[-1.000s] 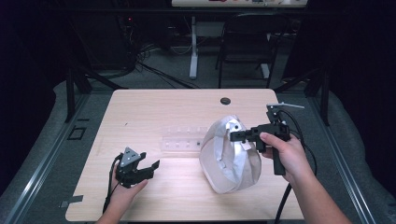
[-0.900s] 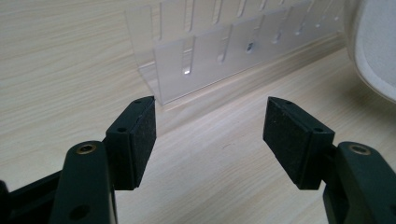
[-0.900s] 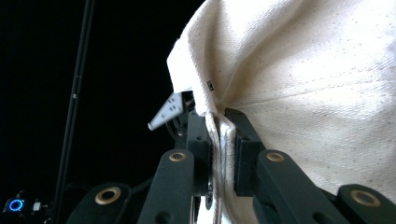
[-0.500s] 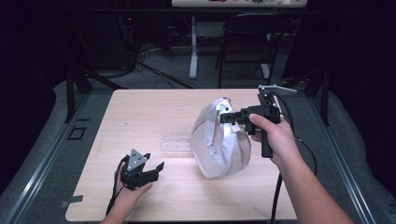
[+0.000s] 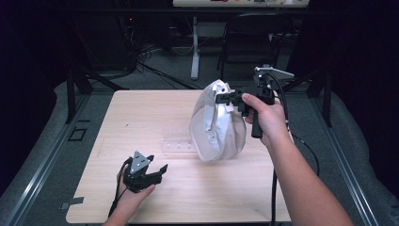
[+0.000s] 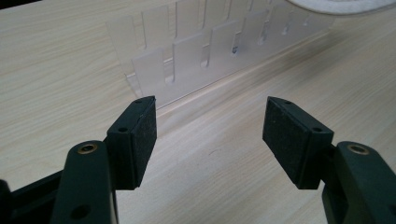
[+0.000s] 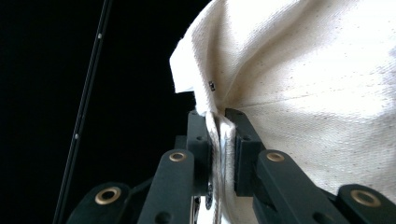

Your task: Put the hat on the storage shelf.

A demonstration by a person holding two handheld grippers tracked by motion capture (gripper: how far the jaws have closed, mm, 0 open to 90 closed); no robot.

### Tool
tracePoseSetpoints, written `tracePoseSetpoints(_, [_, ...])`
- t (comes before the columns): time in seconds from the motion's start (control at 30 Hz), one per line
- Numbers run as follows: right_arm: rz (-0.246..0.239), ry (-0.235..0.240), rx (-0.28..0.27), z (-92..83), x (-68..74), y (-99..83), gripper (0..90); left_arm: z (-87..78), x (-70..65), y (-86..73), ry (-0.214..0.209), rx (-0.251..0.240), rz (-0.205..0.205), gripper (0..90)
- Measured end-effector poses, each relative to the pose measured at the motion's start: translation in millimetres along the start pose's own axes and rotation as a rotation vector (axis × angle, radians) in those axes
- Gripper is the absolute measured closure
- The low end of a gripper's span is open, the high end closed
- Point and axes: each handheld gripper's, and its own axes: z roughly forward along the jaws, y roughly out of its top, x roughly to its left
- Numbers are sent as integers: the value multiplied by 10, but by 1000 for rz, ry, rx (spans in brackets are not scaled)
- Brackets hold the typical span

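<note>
1. The right gripper (image 5: 225, 98), right of centre in the high view, is clenched on a fold near the top of a white cloth bag (image 5: 217, 127), which hangs above the wooden table (image 5: 141, 113).
2. The left gripper (image 5: 149, 173), lower left, rests on the table with jaws apart, grasping nothing.
3. A clear plastic rack (image 6: 210, 51) sits in the upper part of the left gripper view, just beside the bag.
4. Risk: the pinch takes only a narrow fold, so the fabric could slip out; the swinging bag could also knock the rack.
</note>
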Motion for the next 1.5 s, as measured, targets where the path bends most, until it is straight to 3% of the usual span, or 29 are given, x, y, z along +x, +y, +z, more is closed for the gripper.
tracePoseSetpoints(0.17, [16,-20,-37,42,-1,88,812,-8,-6,15,-6,-6,5,354])
tracePoseSetpoints(0.37, [33,-40,-79,67,-30,152,812,-4,-46,67,-42,-30,-9,354])
tracePoseSetpoints(0.53, [49,-46,-118,89,-74,200,812,79,-137,145,-58,-20,8,371])
tracePoseSetpoints(0.67, [53,-72,-143,129,-108,212,812,168,-257,243,-72,-30,60,393])
tracePoseSetpoints(0.77, [56,-87,-145,145,-154,213,812,258,-354,323,-46,-24,103,405])
tracePoseSetpoints(1.0, [68,-79,-155,184,-199,197,811,481,-537,536,-58,-25,105,419])
tracePoseSetpoints(1.2, [56,-75,-137,218,-190,168,810,620,-653,619,-78,-15,109,440])
tracePoseSetpoints(1.37, [53,-76,-123,251,-180,138,810,687,-759,669,-89,-13,132,440])
tracePoseSetpoints(1.5, [49,-69,-123,269,-170,120,809,758,-842,725,-71,-7,165,440])
